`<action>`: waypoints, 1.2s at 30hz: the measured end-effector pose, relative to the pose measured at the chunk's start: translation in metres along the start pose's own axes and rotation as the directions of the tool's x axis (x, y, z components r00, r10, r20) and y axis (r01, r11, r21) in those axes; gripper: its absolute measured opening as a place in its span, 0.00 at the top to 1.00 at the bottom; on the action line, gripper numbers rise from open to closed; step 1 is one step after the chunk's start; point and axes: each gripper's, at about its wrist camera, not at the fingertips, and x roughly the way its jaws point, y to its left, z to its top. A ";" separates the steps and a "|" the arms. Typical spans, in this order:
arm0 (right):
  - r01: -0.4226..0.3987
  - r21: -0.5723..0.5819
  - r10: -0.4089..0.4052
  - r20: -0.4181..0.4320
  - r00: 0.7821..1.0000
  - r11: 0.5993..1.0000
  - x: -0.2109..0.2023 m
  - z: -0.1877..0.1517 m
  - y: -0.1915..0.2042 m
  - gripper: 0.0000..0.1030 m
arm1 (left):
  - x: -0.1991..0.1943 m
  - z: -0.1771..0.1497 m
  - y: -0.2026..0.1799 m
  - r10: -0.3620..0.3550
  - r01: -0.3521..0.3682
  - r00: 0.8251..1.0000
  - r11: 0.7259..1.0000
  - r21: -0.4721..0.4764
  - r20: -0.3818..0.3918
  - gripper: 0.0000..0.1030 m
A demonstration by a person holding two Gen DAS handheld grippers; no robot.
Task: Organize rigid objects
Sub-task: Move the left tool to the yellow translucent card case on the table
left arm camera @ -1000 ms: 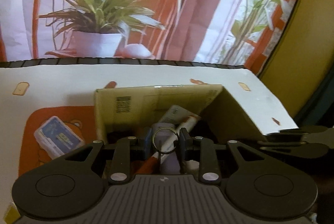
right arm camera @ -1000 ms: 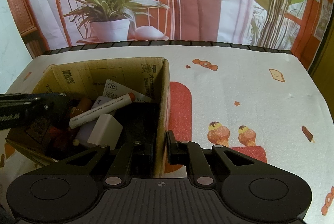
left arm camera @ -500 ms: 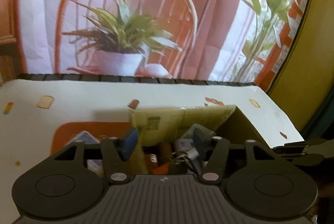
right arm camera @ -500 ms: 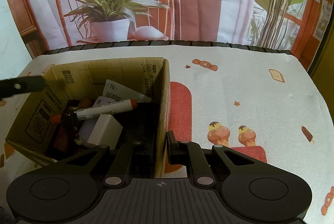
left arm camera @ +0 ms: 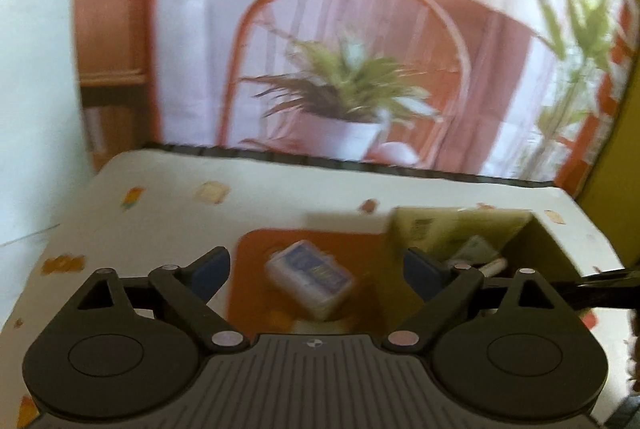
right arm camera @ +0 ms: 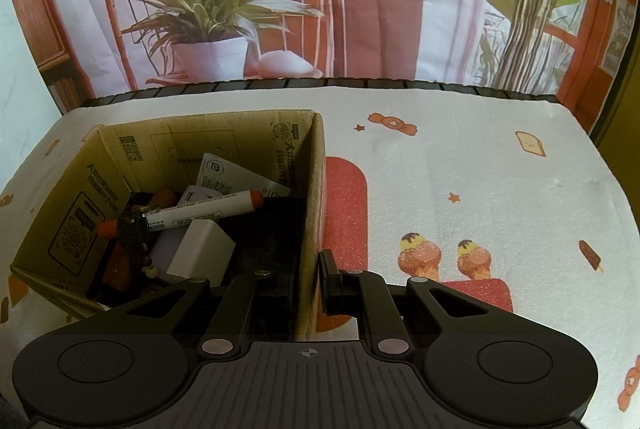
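An open cardboard box stands on the tablecloth. Inside it lie a white marker with orange ends, a bunch of keys on a ring, a white block and other small items. My right gripper is shut on the box's right wall. In the blurred left wrist view my left gripper hovers left of the box, its jaws opening wide with nothing pressed between the pads. A clear case with a blue label lies on the cloth's orange patch, below and between the left fingers.
The white tablecloth carries printed sweets and red patches. A backdrop with a printed chair and plant hangs behind the table's far edge. The right gripper's body shows as a dark bar beside the box.
The left gripper let the key ring drop into the box, opened wide and swung left and up off the box, over the blue-labelled case. The right gripper kept still on the wall.
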 end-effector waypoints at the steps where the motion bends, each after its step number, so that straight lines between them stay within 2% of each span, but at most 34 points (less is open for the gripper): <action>1: 0.000 0.000 0.000 0.000 1.000 1.000 0.000 0.000 0.000 0.87 | 0.000 -0.002 0.005 0.023 -0.023 1.000 1.000 -0.012 -0.008 0.06; 4: -0.002 0.001 0.002 -0.002 1.000 1.000 0.000 0.000 0.000 0.87 | 0.000 -0.012 0.019 0.081 -0.084 0.996 0.995 -0.054 -0.045 0.05; 13: 0.000 -0.002 0.000 -0.002 1.000 1.000 0.001 0.001 0.000 0.86 | -0.006 -0.040 0.055 0.164 -0.186 0.976 0.970 -0.157 -0.147 0.03; 17: 0.000 -0.002 0.000 -0.002 1.000 1.000 0.001 0.001 0.000 0.86 | -0.006 -0.048 0.061 0.199 -0.227 0.965 0.961 -0.158 -0.172 0.03; 24: 0.000 -0.001 0.000 -0.002 1.000 1.000 0.002 0.001 0.000 0.86 | 0.004 -0.063 0.059 0.210 -0.260 0.948 0.945 -0.199 -0.241 0.04; 31: -0.001 -0.002 0.001 -0.003 1.000 1.000 0.002 -0.001 0.000 0.86 | 0.010 -0.071 0.053 0.176 -0.223 0.949 0.961 -0.165 -0.260 0.04; 34: -0.001 -0.001 0.001 -0.004 1.000 1.000 0.002 -0.001 0.000 0.86 | 0.017 -0.073 0.056 0.160 -0.233 0.941 0.946 -0.227 -0.299 0.12; 36: 0.000 -0.002 0.000 -0.004 1.000 1.000 0.003 -0.001 0.001 0.86 | 0.020 -0.074 0.059 0.143 -0.237 0.936 0.931 -0.277 -0.321 0.24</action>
